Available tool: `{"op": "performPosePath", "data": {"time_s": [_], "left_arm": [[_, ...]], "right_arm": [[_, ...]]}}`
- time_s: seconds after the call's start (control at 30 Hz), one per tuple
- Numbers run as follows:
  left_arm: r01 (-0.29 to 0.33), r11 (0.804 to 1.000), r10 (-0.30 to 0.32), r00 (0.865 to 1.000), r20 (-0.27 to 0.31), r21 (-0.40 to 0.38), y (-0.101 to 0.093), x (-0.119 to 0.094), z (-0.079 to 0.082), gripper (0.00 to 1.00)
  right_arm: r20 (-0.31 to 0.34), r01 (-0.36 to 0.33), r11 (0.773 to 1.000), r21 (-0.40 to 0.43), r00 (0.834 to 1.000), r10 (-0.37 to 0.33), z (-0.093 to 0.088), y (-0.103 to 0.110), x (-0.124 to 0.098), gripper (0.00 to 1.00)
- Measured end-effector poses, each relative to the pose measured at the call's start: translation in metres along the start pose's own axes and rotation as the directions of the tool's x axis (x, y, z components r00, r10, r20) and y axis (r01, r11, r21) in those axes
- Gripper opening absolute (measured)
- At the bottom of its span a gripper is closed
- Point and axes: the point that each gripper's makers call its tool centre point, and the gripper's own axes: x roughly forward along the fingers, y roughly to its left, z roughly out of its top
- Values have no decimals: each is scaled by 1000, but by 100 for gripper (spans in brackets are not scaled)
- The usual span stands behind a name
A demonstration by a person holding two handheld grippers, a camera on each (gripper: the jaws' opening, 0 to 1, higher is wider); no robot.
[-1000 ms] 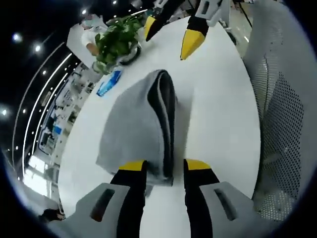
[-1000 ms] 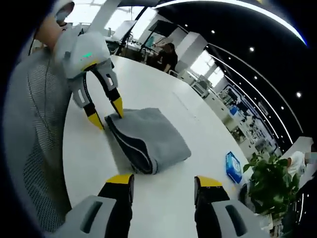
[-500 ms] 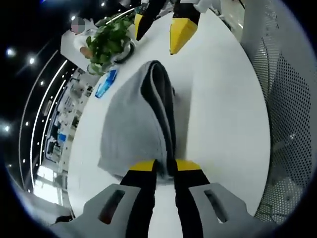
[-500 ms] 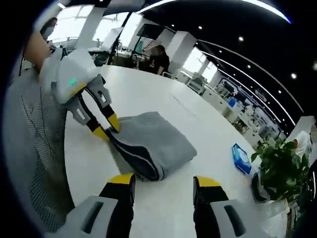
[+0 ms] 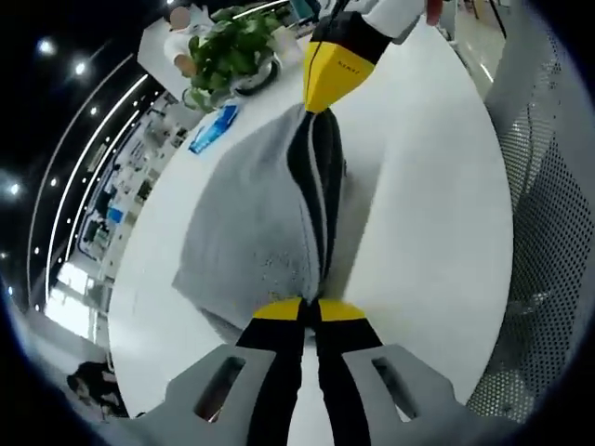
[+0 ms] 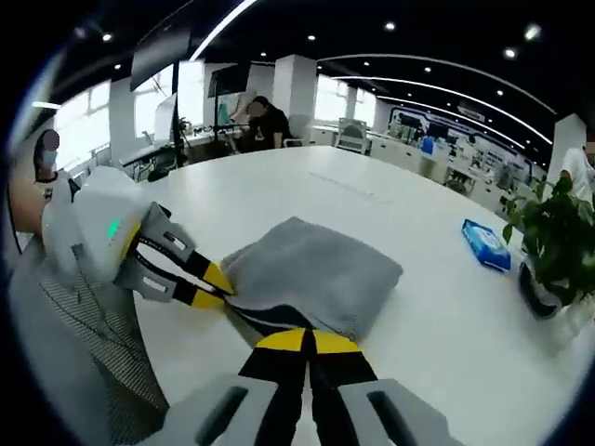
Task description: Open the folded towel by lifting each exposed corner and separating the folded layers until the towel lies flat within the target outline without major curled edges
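Observation:
A folded grey towel [image 5: 246, 214] with darker inner layers along its fold lies on the white table [image 5: 418, 186]. My left gripper [image 5: 311, 305] is shut on the towel's near corner in the left gripper view. At the towel's far end the right gripper [image 5: 327, 79] comes in from above, its yellow tips together on the fold. In the right gripper view the towel [image 6: 316, 269] sits just ahead, and my right gripper [image 6: 309, 340] is shut on its near edge. The left gripper [image 6: 212, 286] holds the towel's left corner there, its jaws closed.
A potted plant [image 5: 232, 42] and a blue packet [image 5: 214, 139] stand beyond the towel; both appear as the plant [image 6: 558, 232] and packet [image 6: 485, 243] at the right. A person's mesh garment [image 5: 548, 232] borders the table edge. Bare table [image 6: 446, 316] lies to the right.
Both grippers went from open to shut on the towel. The right gripper moved in onto the end opposite the left gripper.

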Motion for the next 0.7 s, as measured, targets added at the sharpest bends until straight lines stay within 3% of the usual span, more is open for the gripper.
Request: {"op": "performPosePath", "data": {"time_s": [0.27, 0.47, 0.7], "left_arm": [[46, 989, -49, 999, -12, -139, -10, -3, 4, 2], [135, 946, -144, 990, -7, -293, -35, -9, 20, 2], [161, 941, -167, 986, 5, -298, -53, -10, 38, 2]], "right_arm": [[-4, -1, 1000, -5, 1000, 1, -1, -2, 5, 0], [-11, 1, 999, 41, 1000, 0, -7, -4, 5, 0], [-33, -24, 1000, 19, 999, 25, -12, 5, 9, 0]]}}
